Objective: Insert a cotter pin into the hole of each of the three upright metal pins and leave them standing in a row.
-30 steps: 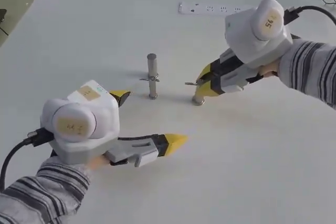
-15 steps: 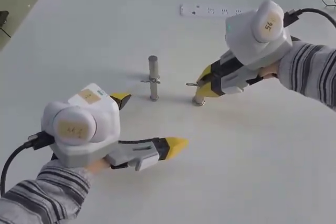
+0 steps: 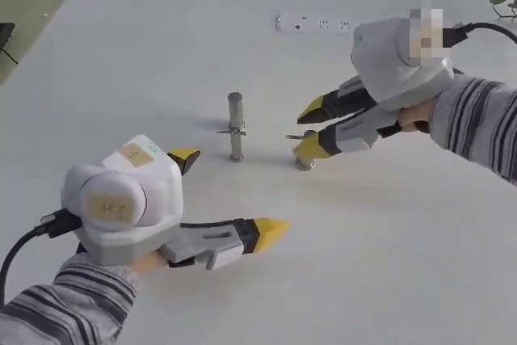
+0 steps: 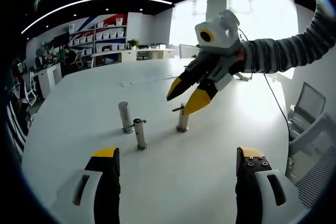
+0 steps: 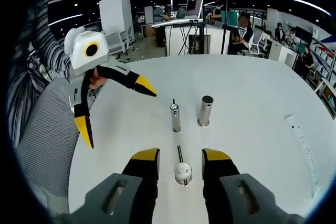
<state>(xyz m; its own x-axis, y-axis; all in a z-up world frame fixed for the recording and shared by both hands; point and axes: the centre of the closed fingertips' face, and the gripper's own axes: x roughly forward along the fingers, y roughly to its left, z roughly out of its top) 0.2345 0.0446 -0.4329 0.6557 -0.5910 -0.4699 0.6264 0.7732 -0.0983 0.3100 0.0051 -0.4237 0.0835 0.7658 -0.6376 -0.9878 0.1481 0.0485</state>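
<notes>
Three metal pins stand on the white table [image 3: 388, 232]. The plain pin [image 4: 125, 116] rises behind a pin [image 4: 139, 133] that carries a cotter pin [image 4: 143, 121]; in the head view they line up, plain pin [image 3: 235, 107] above the pinned one [image 3: 236, 147]. The third pin [image 5: 183, 171] has a cotter pin [image 5: 180, 154] sticking out of it sideways. My right gripper [image 3: 307, 128] is open, one jaw on each side of that pin, touching nothing. My left gripper [image 3: 228, 193] is open and empty, nearer to me, short of the pins.
A white power strip [image 3: 319, 22] lies at the far side of the table, behind the right gripper. A cable trails from each gripper. Bare table surface lies in front of the pins and to the right.
The right gripper was shut on the cotter pin at the third pin; its jaws have now spread and let go, and the cotter pin stays in the pin. The left gripper has hardly moved.
</notes>
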